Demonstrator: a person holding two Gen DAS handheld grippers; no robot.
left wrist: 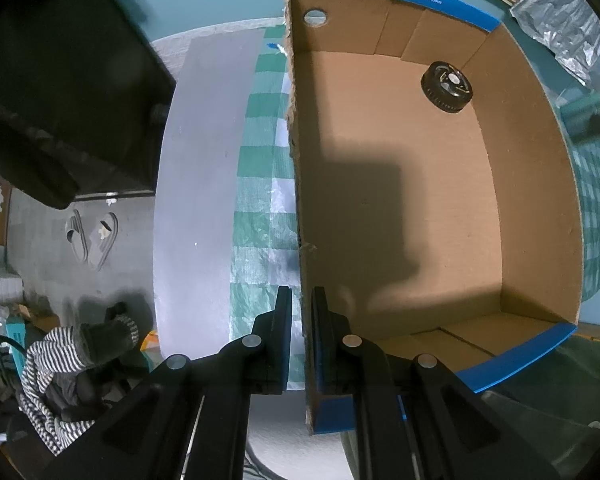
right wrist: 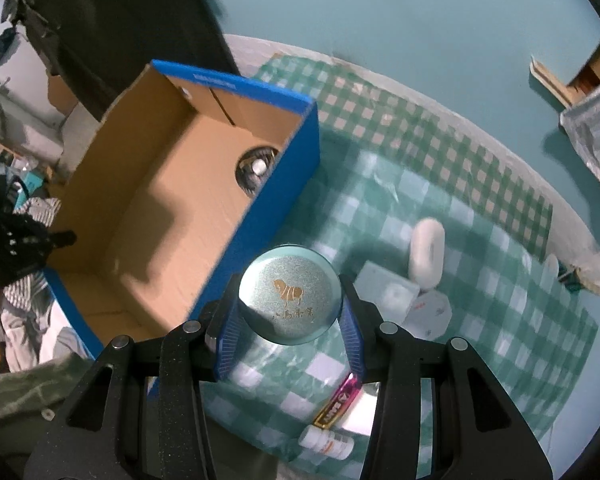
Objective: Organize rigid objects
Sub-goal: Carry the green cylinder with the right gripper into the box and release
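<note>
A blue-edged cardboard box (left wrist: 420, 220) stands open on the checked cloth; in its far corner lies a black round lid-like object (left wrist: 446, 86). My left gripper (left wrist: 301, 336) points down and is shut on the box's ragged left wall (left wrist: 296, 184). In the right wrist view the same box (right wrist: 148, 208) is at the left with the black object (right wrist: 256, 170) inside. My right gripper (right wrist: 288, 320) is shut on a round teal tin (right wrist: 290, 294) with a gold animal print, held above the cloth just right of the box.
On the green checked cloth (right wrist: 460, 208) lie a white oval object (right wrist: 426, 252), white boxes (right wrist: 392, 292), a pink tube (right wrist: 338, 402) and a small white bottle (right wrist: 326, 442). A silver bag (right wrist: 596, 136) sits at the far right. A striped sleeve (left wrist: 60, 368) is at the lower left.
</note>
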